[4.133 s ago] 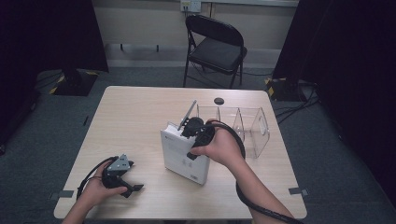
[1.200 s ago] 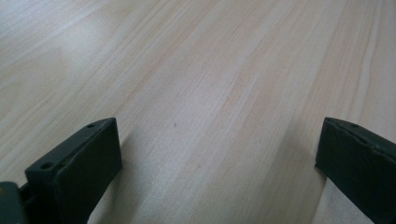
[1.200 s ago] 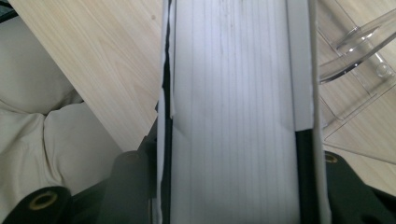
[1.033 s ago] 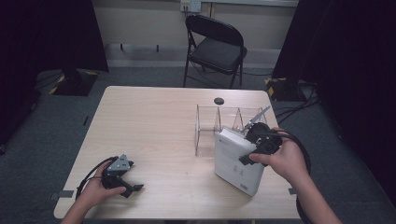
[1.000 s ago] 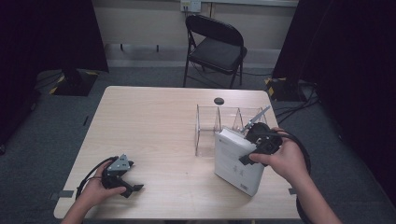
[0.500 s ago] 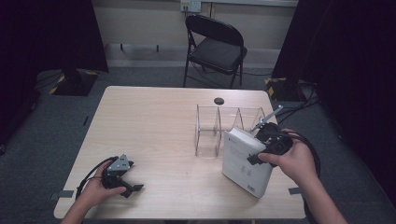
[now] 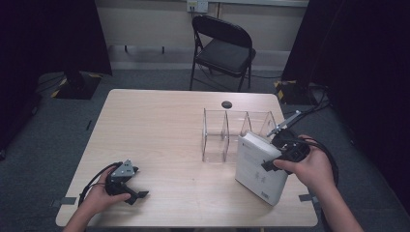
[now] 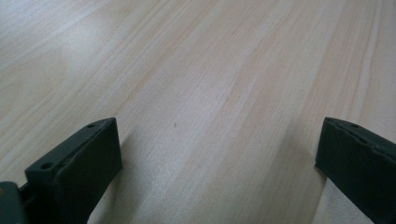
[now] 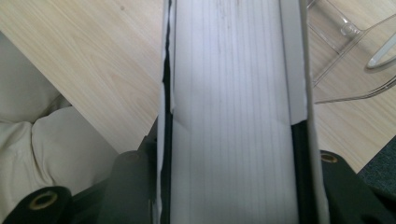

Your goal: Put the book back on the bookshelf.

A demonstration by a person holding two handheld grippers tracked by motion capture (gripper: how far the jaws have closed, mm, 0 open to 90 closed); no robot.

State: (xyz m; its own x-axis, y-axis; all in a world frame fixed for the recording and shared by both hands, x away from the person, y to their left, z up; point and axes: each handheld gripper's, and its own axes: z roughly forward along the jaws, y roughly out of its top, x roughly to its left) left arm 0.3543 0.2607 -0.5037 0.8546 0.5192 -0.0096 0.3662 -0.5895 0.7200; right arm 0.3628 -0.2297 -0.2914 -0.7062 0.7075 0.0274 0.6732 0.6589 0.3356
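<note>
Fingers (image 9: 135, 186) of my right gripper (image 7: 285, 147) clamped thick white book (image 7: 258, 166) across its page block, one on each cover. Book stood tilted at table's (image 7: 159, 125) right front, just in front of clear divider rack (image 7: 237, 133). My left gripper (image 7: 126, 182) rested well left of rack, jaws spread over bare wood.

The left hand (image 7: 104, 193) rests low at the near left, wrapped around the left gripper (image 7: 137, 195), whose 2 black jaws stand wide apart with nothing between them. The right forearm reaches in from the near right; the right hand (image 7: 309, 166) holds the right gripper (image 7: 270, 162) tilted, its 2 jaws clamped on either side of a thick white book (image 7: 258, 166).
</note>
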